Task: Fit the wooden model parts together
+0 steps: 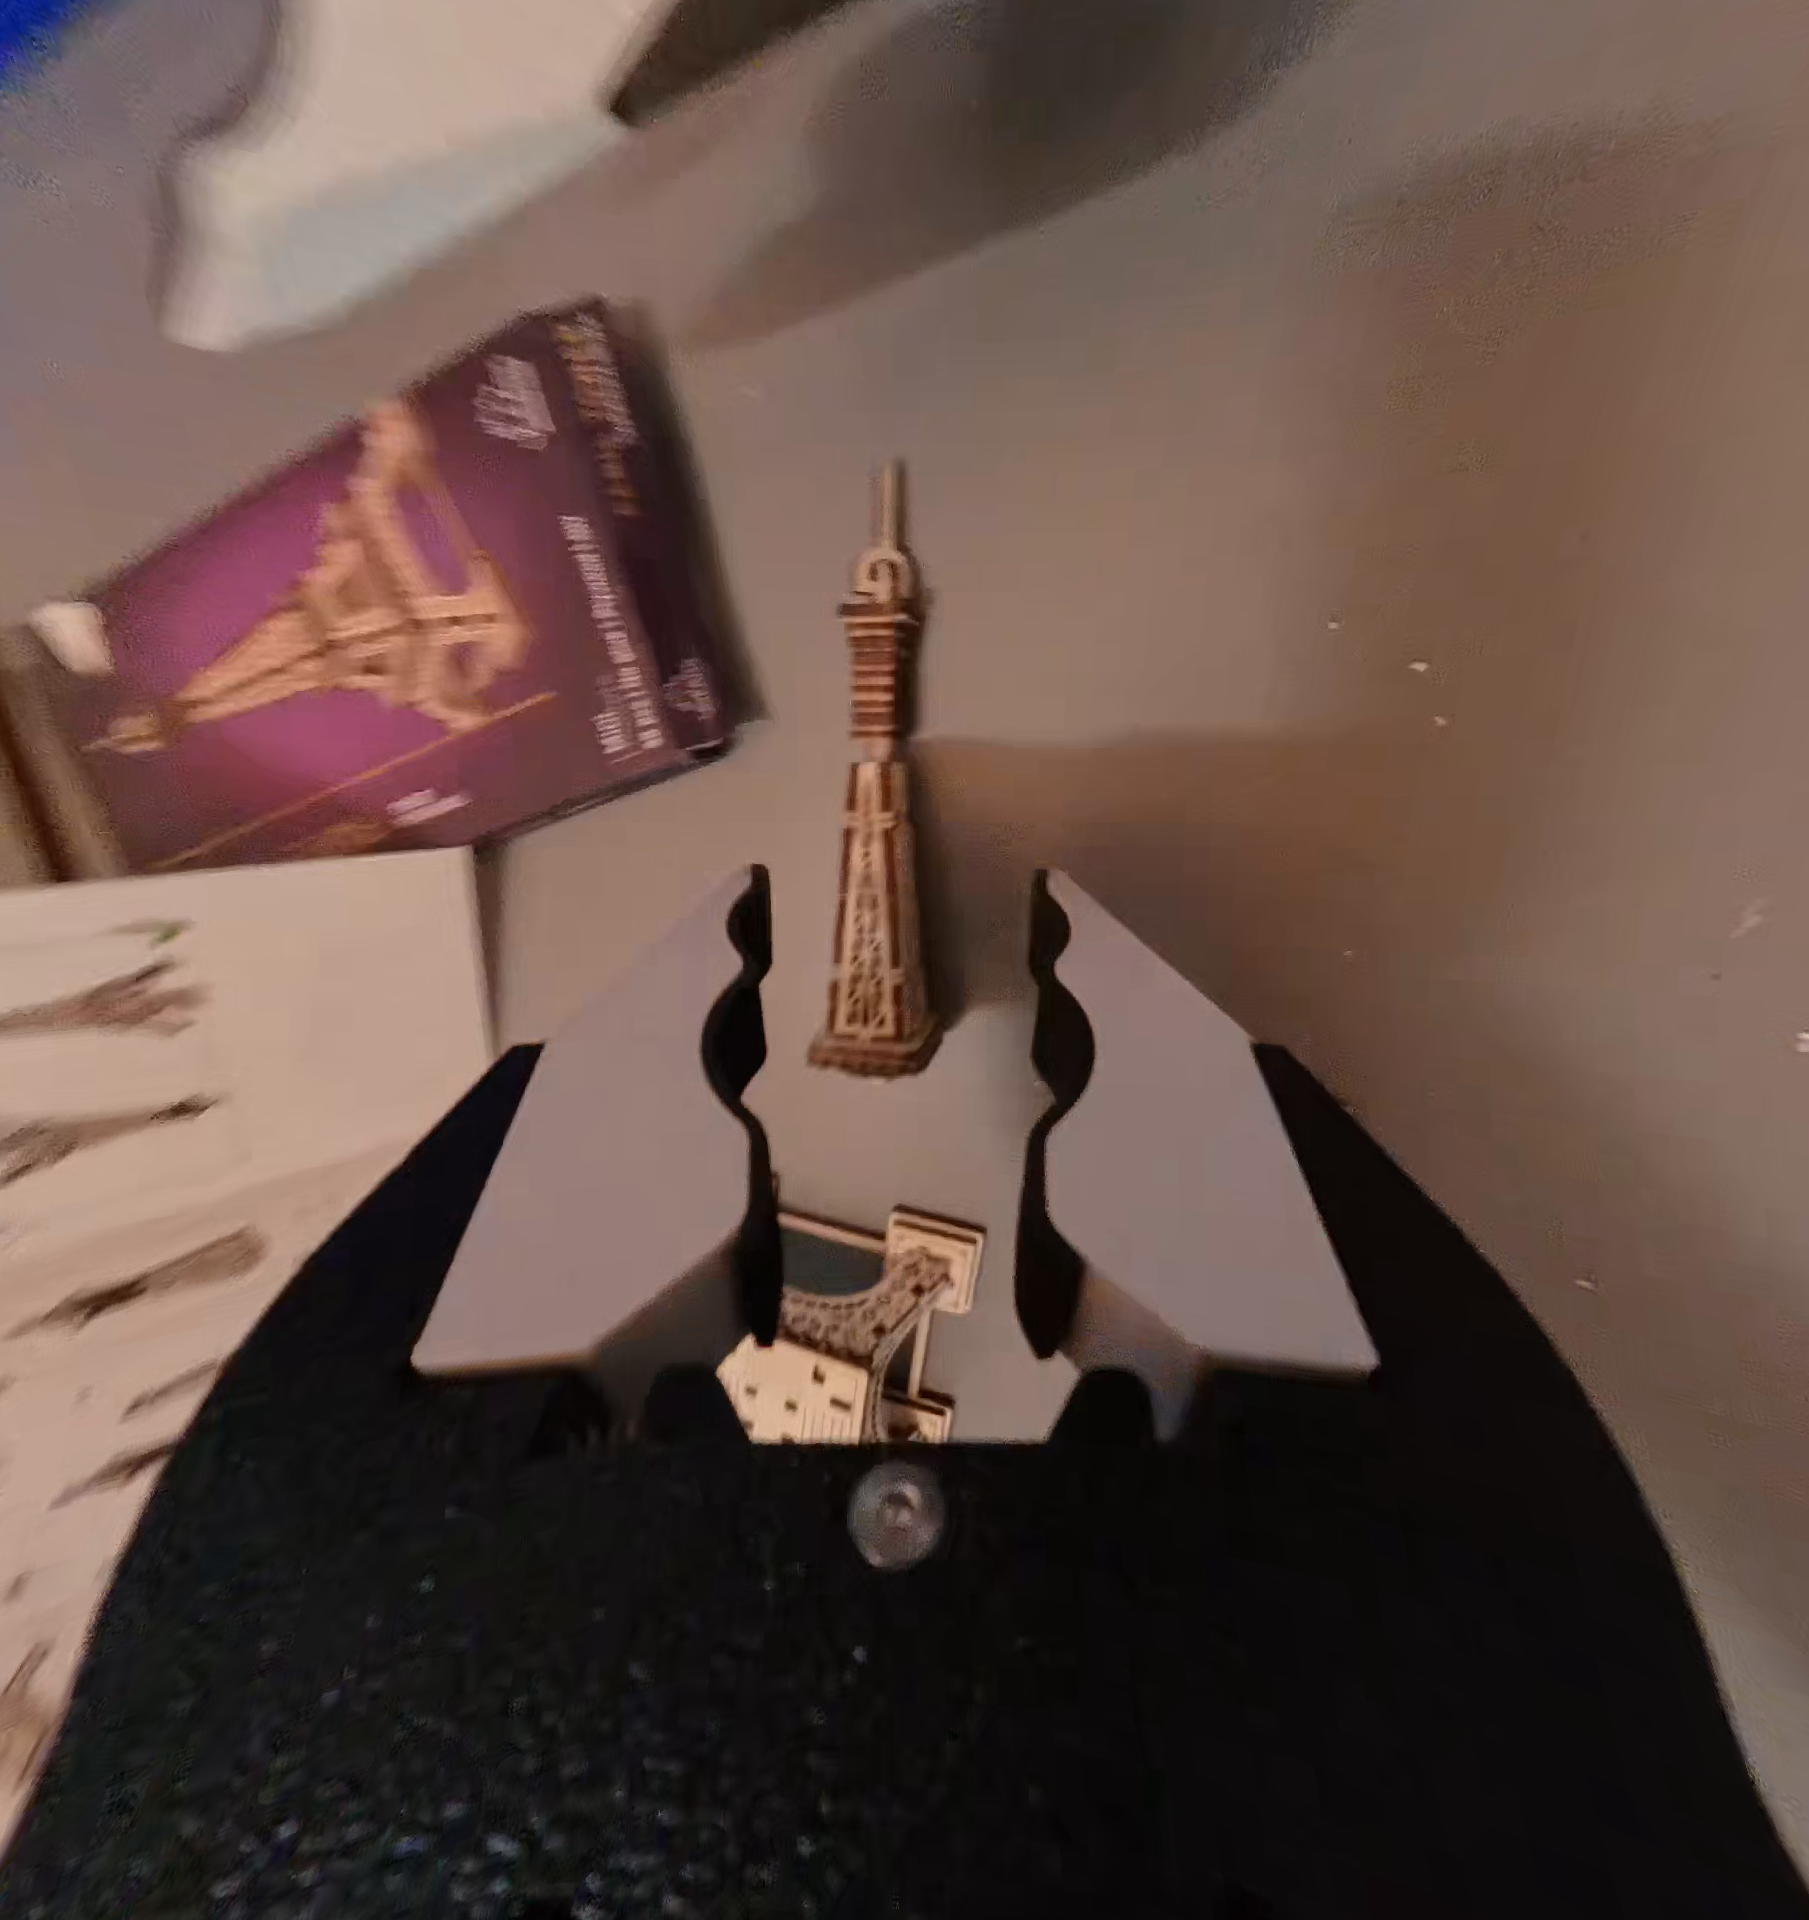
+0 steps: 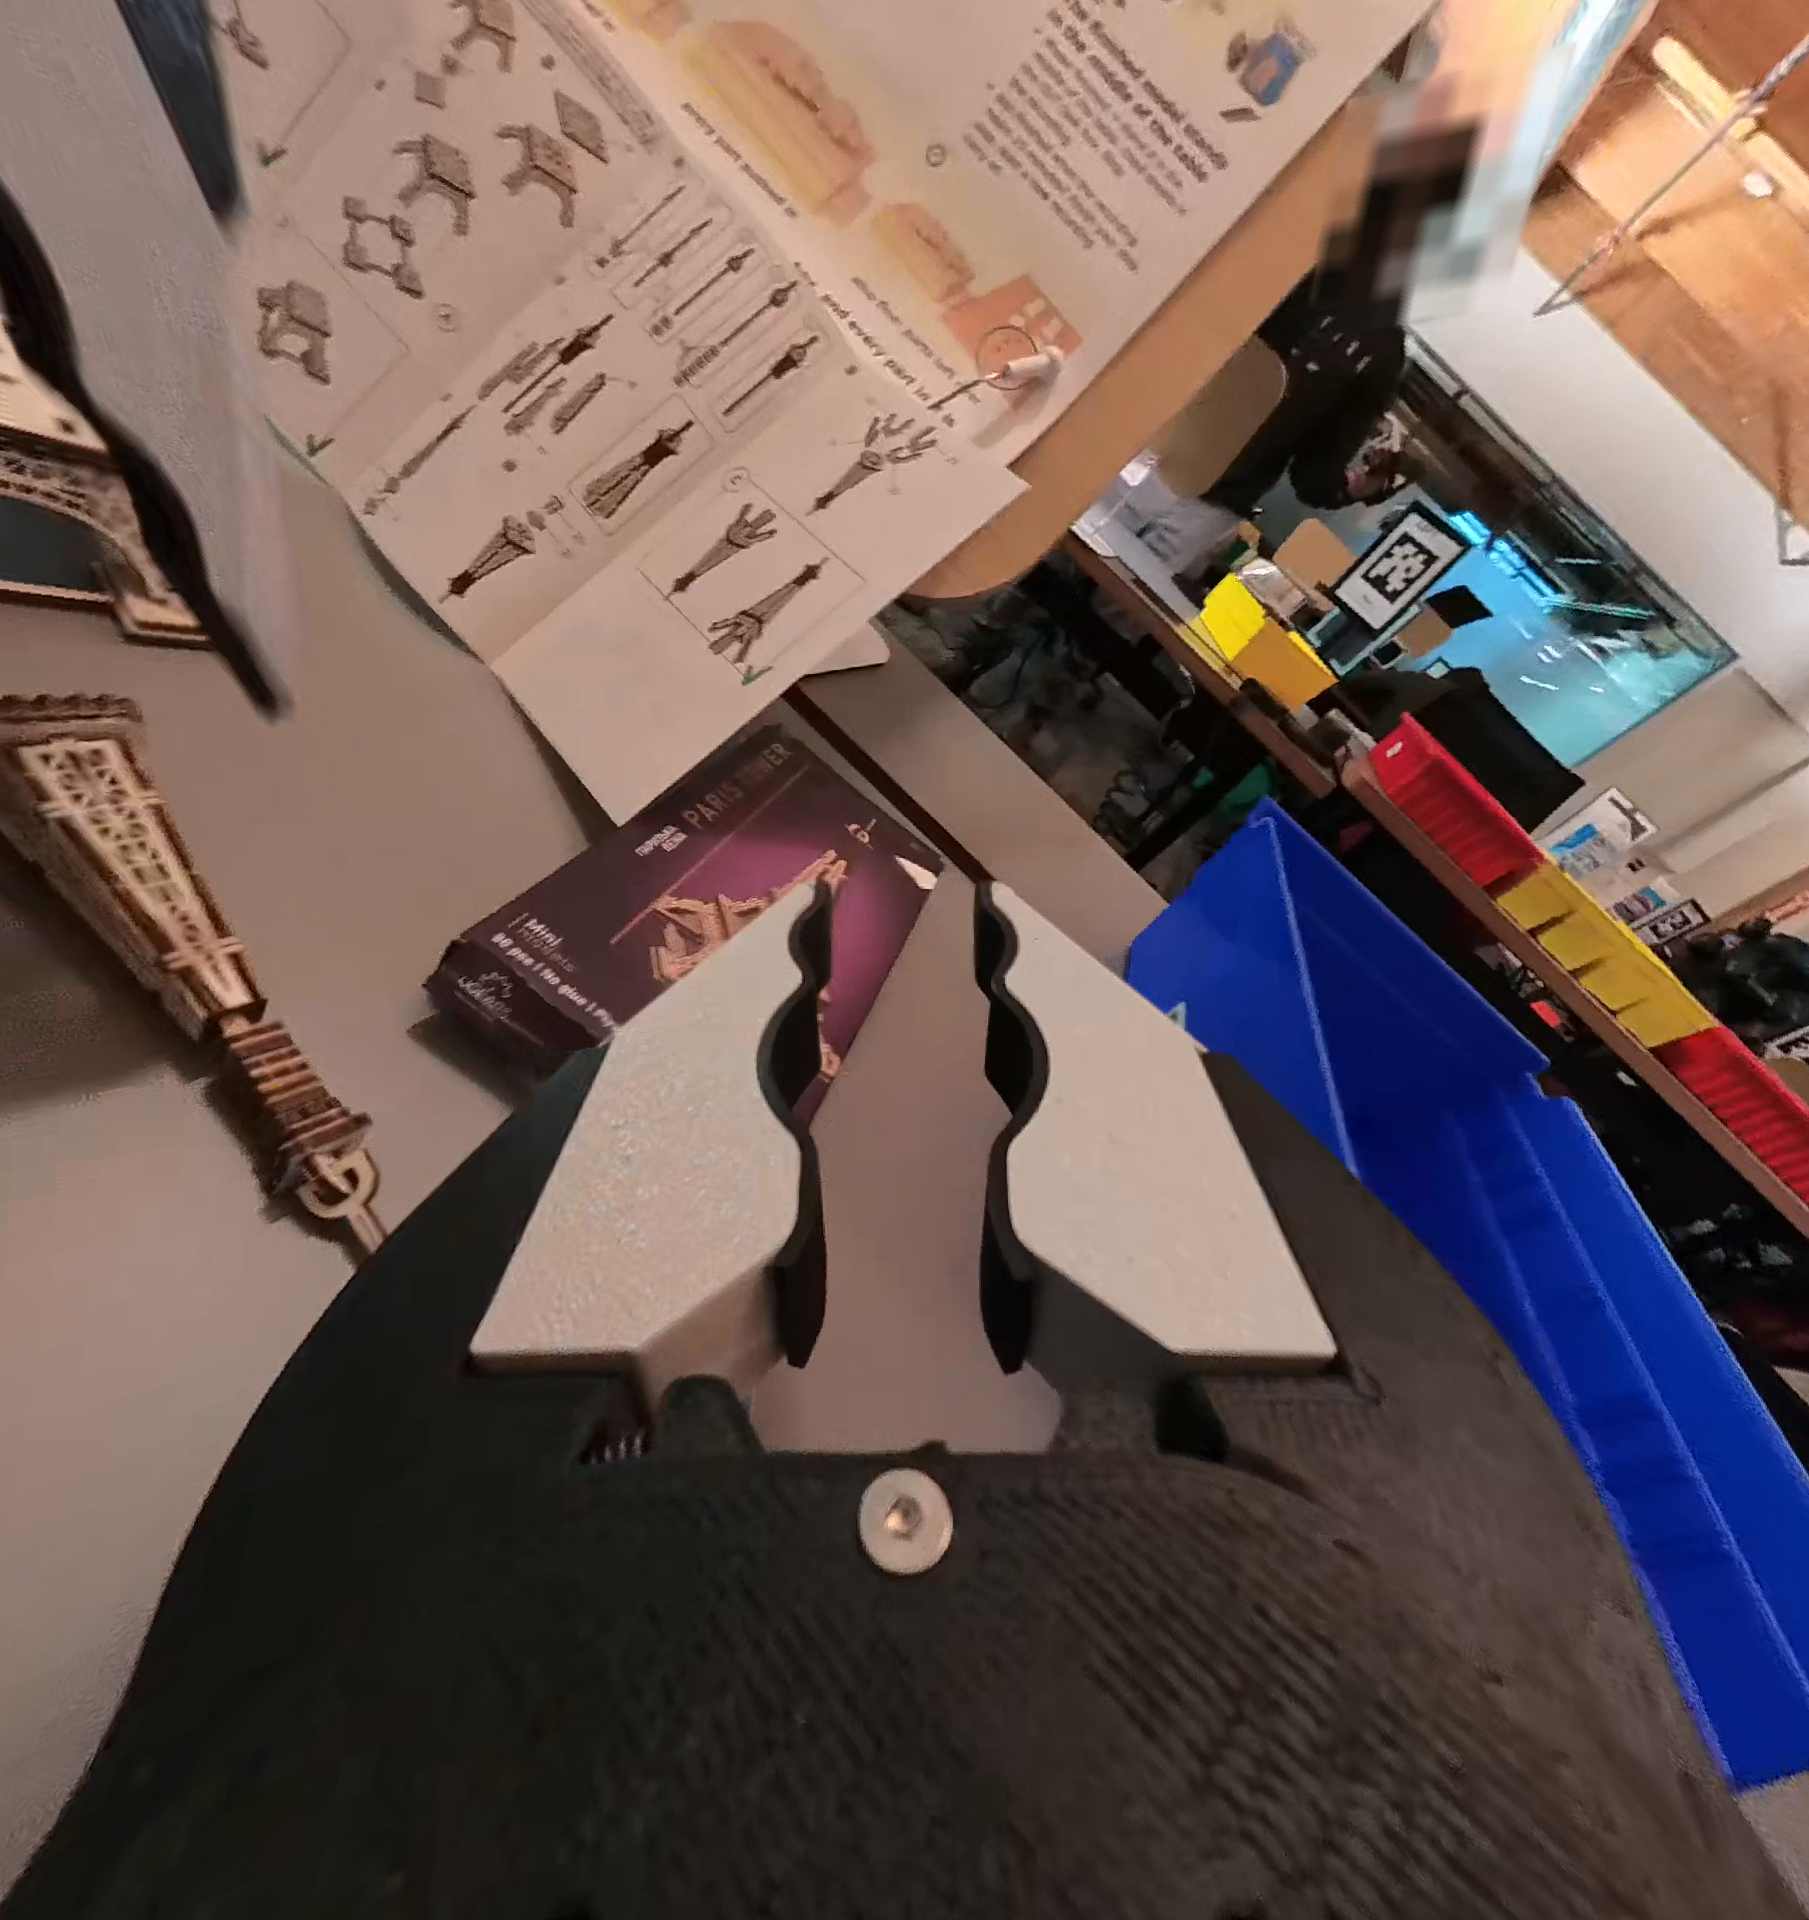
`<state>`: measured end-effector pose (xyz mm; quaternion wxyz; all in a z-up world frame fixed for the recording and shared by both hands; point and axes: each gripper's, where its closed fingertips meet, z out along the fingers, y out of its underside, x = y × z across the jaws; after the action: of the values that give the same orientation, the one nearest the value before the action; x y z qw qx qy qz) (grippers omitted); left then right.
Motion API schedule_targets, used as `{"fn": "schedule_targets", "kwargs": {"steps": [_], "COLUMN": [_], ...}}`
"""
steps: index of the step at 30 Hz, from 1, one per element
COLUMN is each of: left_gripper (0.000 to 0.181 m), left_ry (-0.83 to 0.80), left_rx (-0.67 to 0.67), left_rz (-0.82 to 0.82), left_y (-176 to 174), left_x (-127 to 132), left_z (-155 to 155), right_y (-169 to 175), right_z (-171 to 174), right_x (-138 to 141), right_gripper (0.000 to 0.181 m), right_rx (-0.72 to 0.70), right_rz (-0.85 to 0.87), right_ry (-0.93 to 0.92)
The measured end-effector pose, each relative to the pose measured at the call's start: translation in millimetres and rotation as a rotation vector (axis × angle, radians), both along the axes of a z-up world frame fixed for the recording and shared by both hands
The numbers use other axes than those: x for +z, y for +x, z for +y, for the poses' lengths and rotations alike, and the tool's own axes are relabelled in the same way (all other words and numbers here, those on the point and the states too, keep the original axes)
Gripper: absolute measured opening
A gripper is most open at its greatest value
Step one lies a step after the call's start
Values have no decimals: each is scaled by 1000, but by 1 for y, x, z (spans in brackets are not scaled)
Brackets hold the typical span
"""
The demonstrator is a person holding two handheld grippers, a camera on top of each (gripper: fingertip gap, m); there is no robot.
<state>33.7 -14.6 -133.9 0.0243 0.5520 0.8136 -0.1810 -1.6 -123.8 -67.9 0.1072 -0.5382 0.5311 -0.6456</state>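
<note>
Grey table [image 1: 1399, 727] | spire [image 1: 872, 831] beyond left tool [image 1: 895, 904] (gaping) | right tool [image 2: 900, 914] apart, empty

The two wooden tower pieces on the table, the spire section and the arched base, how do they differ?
The spire section is slender and tapers to a thin mast; the arched base is wide and squat, with an arch. The spire lies free ahead of the open left tool; the base sits back between its fingers. Both are pale laser-cut lattice wood on the grey table.

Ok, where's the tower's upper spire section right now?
The spire section lies on the grey table, straight ahead between the open left gripper fingers, right of the purple box. In the right wrist view it sits far left.
</note>
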Motion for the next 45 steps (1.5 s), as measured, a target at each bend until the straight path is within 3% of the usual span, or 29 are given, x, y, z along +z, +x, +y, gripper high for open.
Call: {"fn": "schedule_targets", "kwargs": {"steps": [1,4,7,9,11,15,19,21,23,25,29,37,43,45], "left_gripper": [46,34,9,9,9,9,8,8,9,9,9,9,9,9], "left_ry": [59,128,120,107,74,9,-27,-27,-46,-94,-134,-124,-121,-188], "left_rx": [10,51,130,195,325,584,774,804,847,865,858,837,867,896], "left_rz": [-29,-103,38,159,420,1180,1897,2170,2313,2399,2434,2460,2425,2410], "left_y": [0,8,-5,-9,-16,-15,24,40,49,56,59,53,46,51], "left_x": [-9,-31,-24,-9,21,115,184,200,201,204,209,212,203,202], "left_z": [-2,-11,-16,-10,-7,7,36,55,71,85,102,111,103,101], "right_y": [-2,-7,-15,-17,-20,-31,-5,10,20,27,29,29,29,32], "right_z": [-2,-8,-16,-17,-16,-9,52,96,141,181,229,242,235,230], "right_x": [3,4,4,10,20,57,83,94,105,107,111,125,127,122], "right_gripper": [26,25,24,24,23,22,28,36,35,35,29,16,17,22], "right_rx": [-13,-25,-57,-53,-36,17,413,616,779,901,1011,892,826,788], "right_rz": [-20,-70,-106,-156,-220,-406,-522,-537,-520,-460,-448,-477,-484,-468], "right_ry": [-1,71,102,131,166,216,420,483,463,427,489,607,691,711]}}
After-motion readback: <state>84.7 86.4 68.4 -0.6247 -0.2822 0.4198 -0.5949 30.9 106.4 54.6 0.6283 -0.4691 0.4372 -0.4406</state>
